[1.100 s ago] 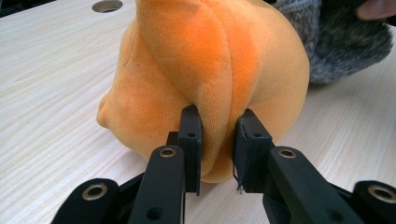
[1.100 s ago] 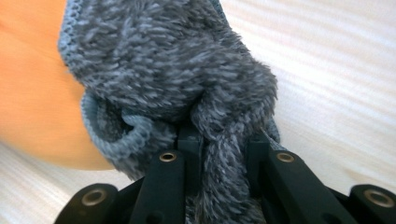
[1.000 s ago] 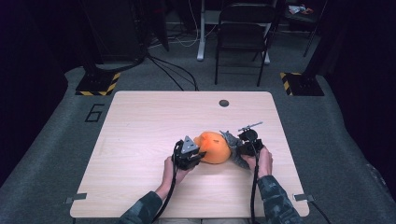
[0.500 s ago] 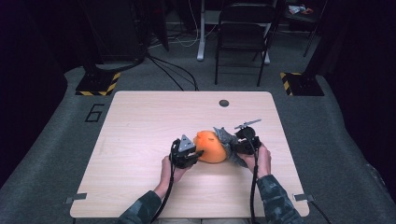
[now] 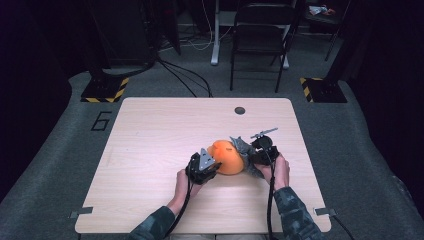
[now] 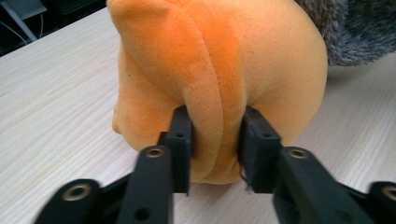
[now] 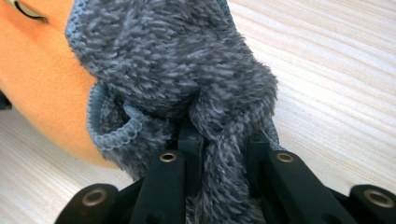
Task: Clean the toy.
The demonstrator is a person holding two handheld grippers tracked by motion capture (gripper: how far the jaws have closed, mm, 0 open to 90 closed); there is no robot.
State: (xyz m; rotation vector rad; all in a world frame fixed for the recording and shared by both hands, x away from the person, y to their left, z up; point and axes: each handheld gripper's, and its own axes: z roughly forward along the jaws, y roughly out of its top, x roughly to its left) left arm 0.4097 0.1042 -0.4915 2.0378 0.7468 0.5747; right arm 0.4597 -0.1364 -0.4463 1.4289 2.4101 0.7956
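Left gripper view: the left gripper [image 6: 215, 154] squeezes a fold of the orange plush toy [image 6: 219, 70]. The right gripper [image 7: 224, 158] is clamped on the fuzzy grey cloth [image 7: 173, 65]. Both rest on the worktop [image 5: 160, 135].

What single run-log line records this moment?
left gripper: shut on orange plush toy | right gripper: shut on fuzzy grey fabric | surface: wooden table

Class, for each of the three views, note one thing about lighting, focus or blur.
High view: the wooden table is lit while the floor and surroundings fall into darkness. Left gripper view: the orange plush toy is sharp, and the black jaws at the bottom edge are blurred. Right gripper view: the grey fuzzy cloth is crisp, evenly lit, without glare.
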